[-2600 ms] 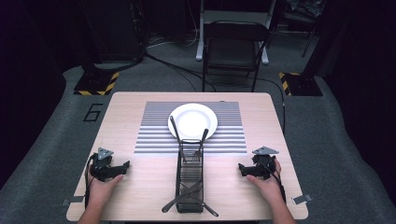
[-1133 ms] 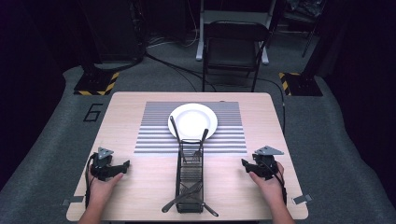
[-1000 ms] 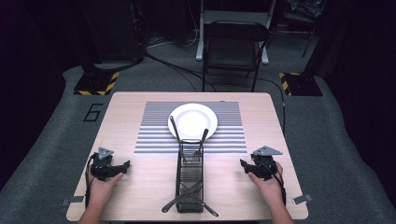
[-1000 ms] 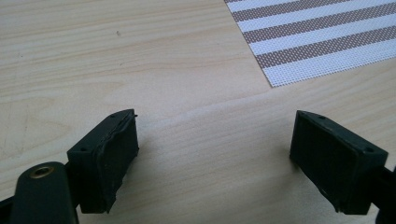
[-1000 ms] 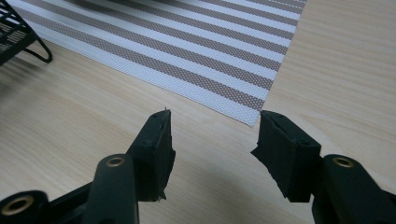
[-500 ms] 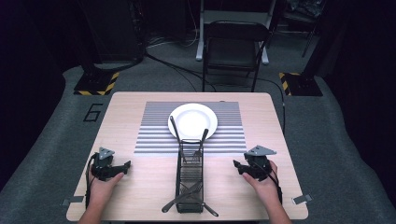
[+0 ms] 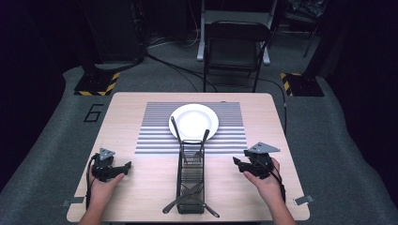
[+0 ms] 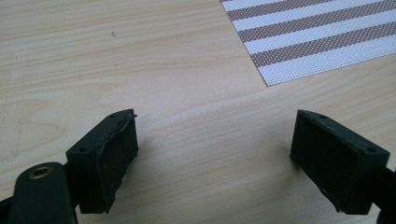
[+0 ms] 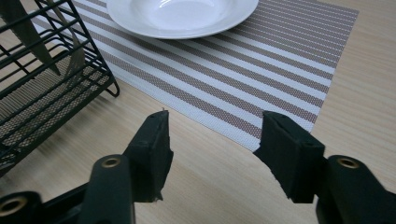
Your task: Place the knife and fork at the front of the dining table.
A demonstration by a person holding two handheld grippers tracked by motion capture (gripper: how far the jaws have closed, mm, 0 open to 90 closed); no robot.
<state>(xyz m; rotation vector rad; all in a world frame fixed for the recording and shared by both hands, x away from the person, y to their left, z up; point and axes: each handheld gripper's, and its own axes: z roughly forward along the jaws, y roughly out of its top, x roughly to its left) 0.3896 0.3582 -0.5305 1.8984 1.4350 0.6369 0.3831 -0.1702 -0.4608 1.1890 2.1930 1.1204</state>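
rack (image 7: 190, 180): mid tabletop between my two tools, cutlery sticking out of it, long axis running from me toward the plate (image 7: 193, 121)
right tool (image 7: 241, 165): released, nothing in it, off the wood, aimed left at the rack, so the cutlery's off to its left, looks like the nearer one
left tool (image 7: 123, 167): released too, parked on bare tabletop (image 8: 140, 56) by the mat (image 8: 317, 32) corner
my guess: right hand goes for the cutlery

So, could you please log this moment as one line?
left gripper open, empty | right gripper open, empty, beside wire rack | cutlery in rack | plate on placemat
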